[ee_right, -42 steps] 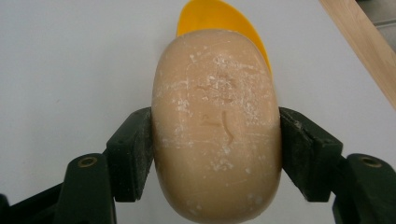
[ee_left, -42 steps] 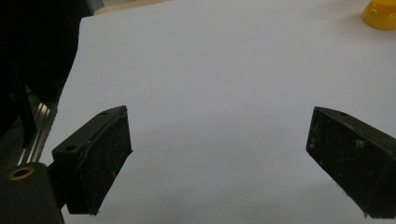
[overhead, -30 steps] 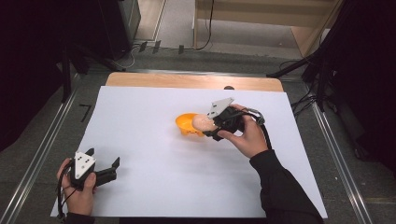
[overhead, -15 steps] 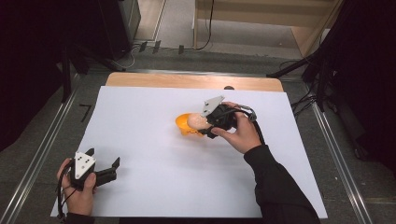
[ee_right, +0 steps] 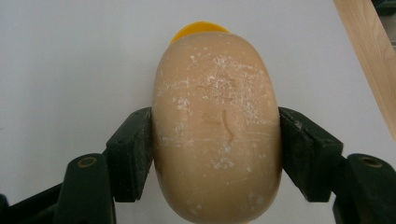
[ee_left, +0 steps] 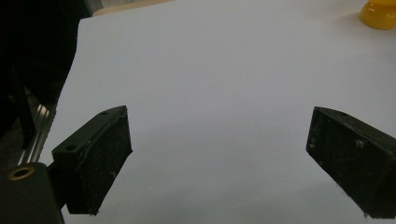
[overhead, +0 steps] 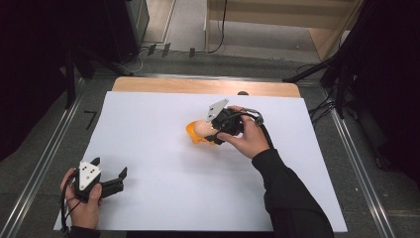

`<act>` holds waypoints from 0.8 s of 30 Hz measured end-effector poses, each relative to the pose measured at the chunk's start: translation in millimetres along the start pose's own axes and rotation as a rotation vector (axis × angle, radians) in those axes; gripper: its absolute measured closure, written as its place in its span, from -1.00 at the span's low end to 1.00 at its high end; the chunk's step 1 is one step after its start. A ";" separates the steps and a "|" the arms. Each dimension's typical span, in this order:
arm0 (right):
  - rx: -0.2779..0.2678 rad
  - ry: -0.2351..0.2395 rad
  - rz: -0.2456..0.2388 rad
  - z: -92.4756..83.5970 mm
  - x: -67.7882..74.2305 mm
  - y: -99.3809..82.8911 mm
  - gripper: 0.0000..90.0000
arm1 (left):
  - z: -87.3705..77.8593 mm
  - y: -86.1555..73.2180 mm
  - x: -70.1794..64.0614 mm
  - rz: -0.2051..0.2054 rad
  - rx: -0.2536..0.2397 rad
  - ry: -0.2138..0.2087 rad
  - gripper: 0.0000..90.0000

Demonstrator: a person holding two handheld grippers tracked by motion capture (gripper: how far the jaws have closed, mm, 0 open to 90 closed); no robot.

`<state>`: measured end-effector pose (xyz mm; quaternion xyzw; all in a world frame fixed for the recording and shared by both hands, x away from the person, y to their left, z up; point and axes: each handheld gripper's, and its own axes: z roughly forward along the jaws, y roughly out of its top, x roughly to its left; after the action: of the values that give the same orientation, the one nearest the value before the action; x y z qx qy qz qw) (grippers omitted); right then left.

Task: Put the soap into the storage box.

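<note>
That tan bun-looking thing (ee_right: 217,126) sits squeezed between your right gripper (overhead: 214,130) fingers (ee_right: 130,154), one pad on each side, right over the yellow bowl (overhead: 194,132) mid-tabletop (overhead: 148,124). Your left gripper (overhead: 110,179) hangs near the front-left corner, well apart from it, fingers (ee_left: 93,158) spread wide with nothing between them.

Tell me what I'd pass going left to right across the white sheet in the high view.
Left hand → left claw, open over the sheet → yellow bowl → right claw shut on the tan bun → right hand
</note>
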<state>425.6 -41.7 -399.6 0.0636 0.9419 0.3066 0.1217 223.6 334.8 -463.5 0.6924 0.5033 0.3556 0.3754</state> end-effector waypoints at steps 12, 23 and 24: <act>0.000 0.009 0.003 6.3 -2.8 1.4 -0.29 | -0.1 0.0 0.0 0.002 0.002 0.000 -0.84; -0.038 -0.009 0.076 -6.9 -6.3 -4.7 -0.36 | -0.1 0.0 -0.2 0.002 0.003 0.000 -0.84; -0.041 -0.012 0.086 -7.8 -6.9 -7.3 -0.36 | 0.0 0.0 -0.2 0.002 0.003 0.000 -0.84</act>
<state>429.7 -53.3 -396.5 0.1034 0.9311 0.3304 0.1152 223.6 334.5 -463.4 0.6934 0.5030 0.3554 0.3739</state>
